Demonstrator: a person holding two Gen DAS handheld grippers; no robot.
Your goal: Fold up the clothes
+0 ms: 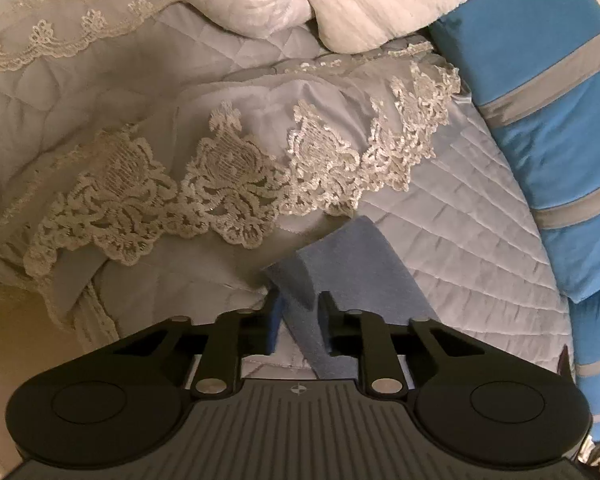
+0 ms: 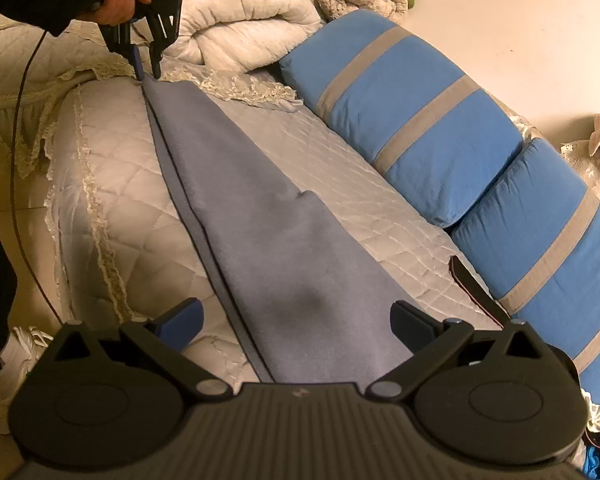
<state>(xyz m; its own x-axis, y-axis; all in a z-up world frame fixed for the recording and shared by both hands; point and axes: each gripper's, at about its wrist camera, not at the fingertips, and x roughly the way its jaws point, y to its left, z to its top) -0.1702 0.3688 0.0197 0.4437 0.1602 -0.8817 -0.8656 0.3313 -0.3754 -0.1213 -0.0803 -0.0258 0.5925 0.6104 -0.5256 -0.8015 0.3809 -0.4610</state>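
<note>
The cloth [image 2: 268, 216] lies lengthwise on the quilted sofa seat [image 2: 112, 184]. Its far corner is pinched in the left gripper [image 2: 148, 68], while its near end passes between the spread fingers of the right gripper [image 2: 296, 320]. Striped cushions [image 2: 412, 120] line the seat's right side. Bundled bedding [image 2: 236, 20] sits behind the far end.

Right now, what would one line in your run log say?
left gripper: shut on grey-blue cloth corner | right gripper: open above cloth | cloth: stretched along quilted bedspread
</note>
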